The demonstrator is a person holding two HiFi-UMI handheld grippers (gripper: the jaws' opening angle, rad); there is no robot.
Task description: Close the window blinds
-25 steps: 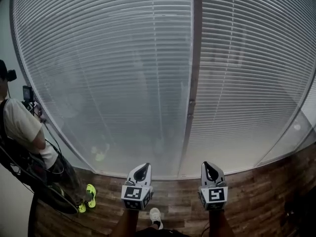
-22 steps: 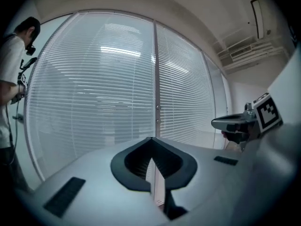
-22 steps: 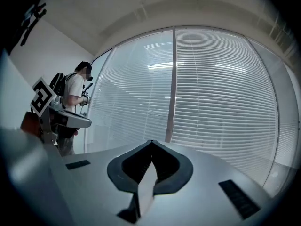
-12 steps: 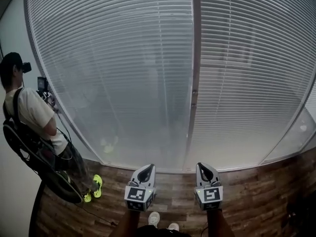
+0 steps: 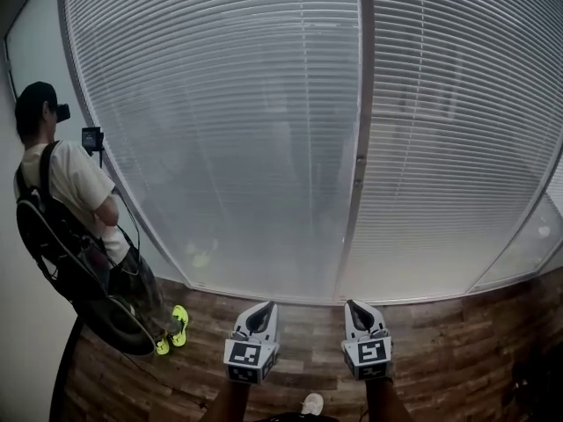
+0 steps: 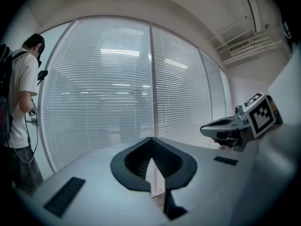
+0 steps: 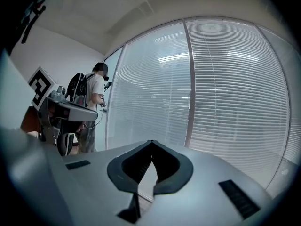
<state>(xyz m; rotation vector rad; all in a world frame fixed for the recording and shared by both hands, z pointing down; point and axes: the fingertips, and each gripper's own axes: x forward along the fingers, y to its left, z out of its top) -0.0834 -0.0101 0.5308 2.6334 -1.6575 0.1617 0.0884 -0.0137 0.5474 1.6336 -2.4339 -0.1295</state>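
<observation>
Both claws, left (image 5: pixel 262 307) and right (image 5: pixel 356 305), sit pinched together on nothing at bottom center, well short of the blinds (image 5: pixel 220 130) filling the top, so I'd say approach stage, next up is reaching their control.

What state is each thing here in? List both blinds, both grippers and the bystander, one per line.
Left blind: let down all the way; slat tilt unclear.
Right blind: let down all the way; slat tilt unclear.
Left gripper: jaws together, empty.
Right gripper: jaws together, empty.
Person: standing, wearing a backpack.
</observation>
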